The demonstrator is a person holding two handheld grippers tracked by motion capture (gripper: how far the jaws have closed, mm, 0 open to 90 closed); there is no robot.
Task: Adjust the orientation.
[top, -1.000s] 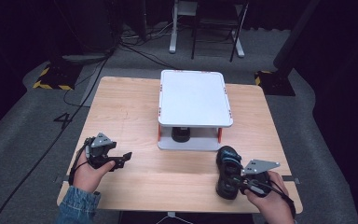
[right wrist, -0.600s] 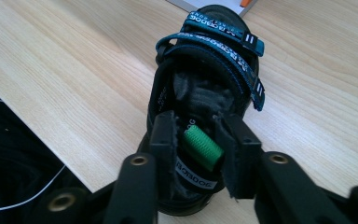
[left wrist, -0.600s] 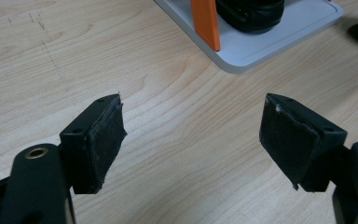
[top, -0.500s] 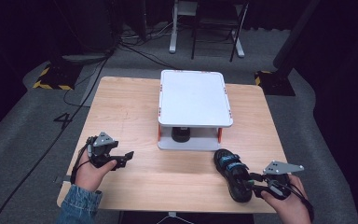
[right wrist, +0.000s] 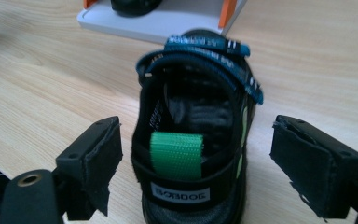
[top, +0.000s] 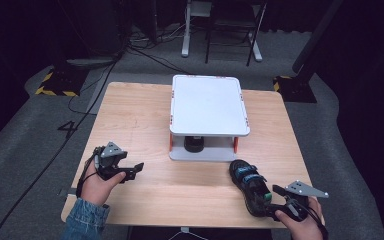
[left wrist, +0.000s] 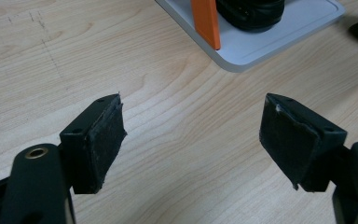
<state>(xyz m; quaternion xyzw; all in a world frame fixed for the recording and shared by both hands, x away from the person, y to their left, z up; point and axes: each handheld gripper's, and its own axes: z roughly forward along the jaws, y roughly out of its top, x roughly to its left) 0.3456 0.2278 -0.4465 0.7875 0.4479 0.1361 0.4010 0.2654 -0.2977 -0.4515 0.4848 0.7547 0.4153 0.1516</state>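
Your right hand-held gripper (top: 272, 199) has drawn back toward 5 o'clock, its jaws just opened wide off the sandal (top: 249, 186), which lies on the bench (top: 145, 120) heel toward you, toe pointing to 11 o'clock.

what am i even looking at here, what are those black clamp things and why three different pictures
A person sits at a wooden table and holds a hand tool with two black jaws in each hand. One picture looks down from above the table. The other two come from small cameras riding on the tools, looking out along their jaws.

The left gripper is open over bare wood. The right gripper sits at the heel of a black sandal with blue straps and a green heel tab. Its jaws have just been opening, and they stand on either side of the heel without pressing it, so the sandal lies free on the table.

Behind it stands a white two-level rack with orange posts. Another dark shoe sits on its lower shelf.
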